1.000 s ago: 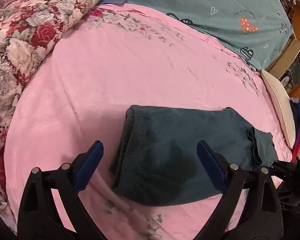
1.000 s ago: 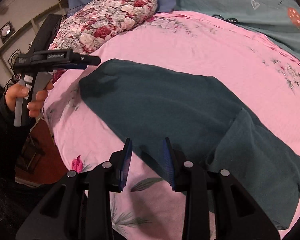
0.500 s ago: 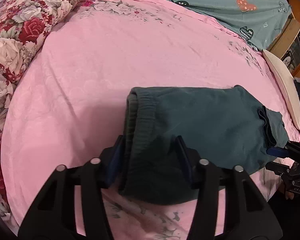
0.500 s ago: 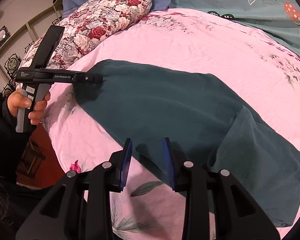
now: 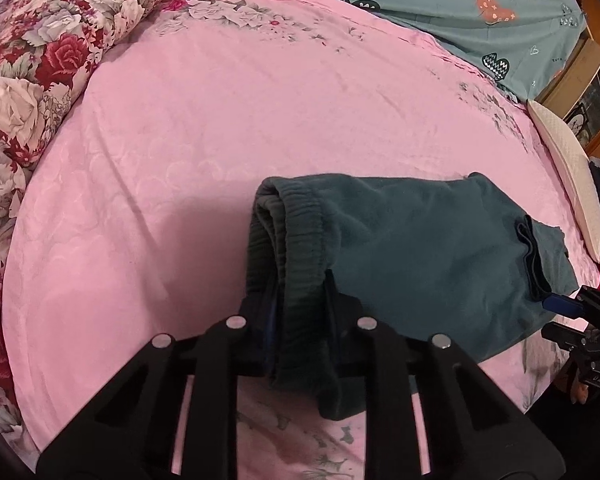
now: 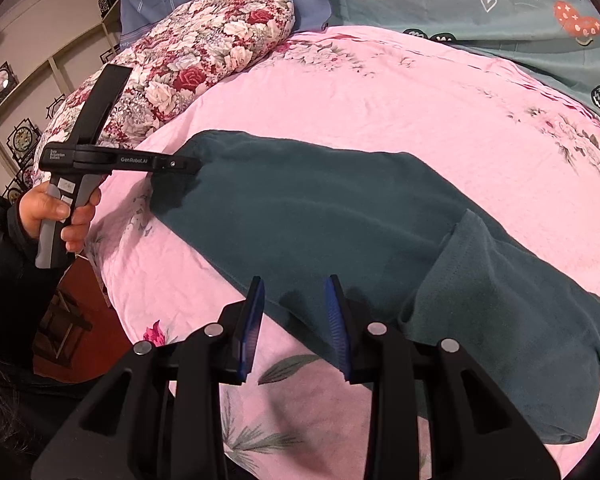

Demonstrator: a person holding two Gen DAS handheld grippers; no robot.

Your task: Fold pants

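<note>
Here, the dark teal fleece pants [image 5: 420, 248] are laid folded on the pink floral bedsheet [image 5: 220, 120]. Their ribbed waistband [image 5: 300, 256] is being clamped by the closing left gripper [image 5: 300, 304]. The right gripper [image 6: 294, 312] is held partly apart at the pants' near edge, gripping nothing.

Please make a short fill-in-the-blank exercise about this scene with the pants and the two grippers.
1. The dark green pants lie on a ____ bedsheet.
2. The left gripper is closing its fingers on the ____ end of the pants.
3. Between the right gripper's fingers there is still a ____.
4. The pillow beside the pants has a ____ pattern.

Missing words: pink; waistband; gap; floral
</note>
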